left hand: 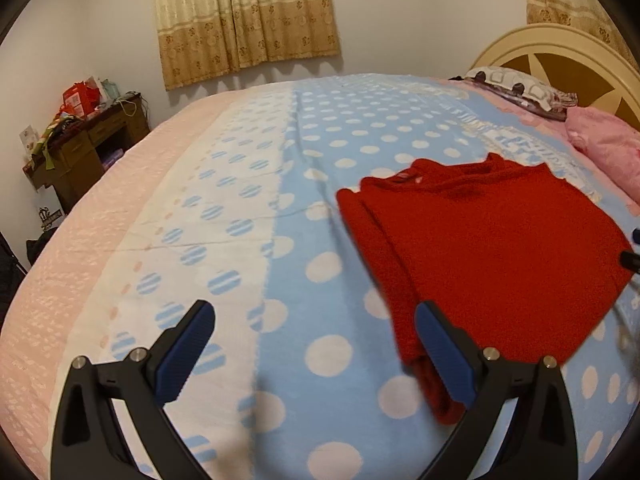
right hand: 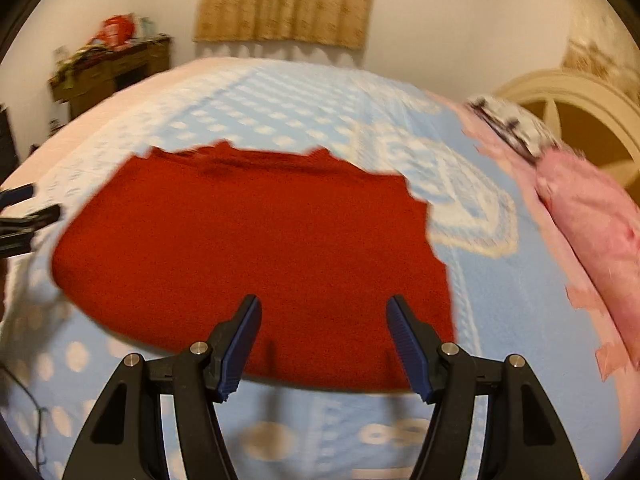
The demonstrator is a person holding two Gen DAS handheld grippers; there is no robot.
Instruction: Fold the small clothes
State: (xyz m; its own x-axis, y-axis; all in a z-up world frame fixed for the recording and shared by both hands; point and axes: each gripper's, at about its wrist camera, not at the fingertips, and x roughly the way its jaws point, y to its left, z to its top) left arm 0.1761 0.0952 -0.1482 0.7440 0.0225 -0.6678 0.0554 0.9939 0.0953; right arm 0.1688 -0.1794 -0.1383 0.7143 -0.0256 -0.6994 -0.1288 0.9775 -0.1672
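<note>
A small red knit sweater (left hand: 488, 248) lies flat on the blue polka-dot blanket (left hand: 312, 208), with a sleeve folded along its left side. My left gripper (left hand: 314, 318) is open and empty, hovering above the blanket just left of the sweater's near corner. In the right wrist view the sweater (right hand: 248, 248) fills the middle. My right gripper (right hand: 323, 306) is open and empty, above the sweater's near hem. The left gripper's fingers (right hand: 36, 216) show at the left edge of that view. The right wrist view is blurred.
The bed has a pink sheet edge (left hand: 68, 248) at the left. A pink pillow (left hand: 608, 148) and patterned pillow (left hand: 520, 88) lie by the cream headboard (left hand: 560, 52). A cluttered wooden desk (left hand: 84, 140) stands by the far wall under curtains (left hand: 244, 16).
</note>
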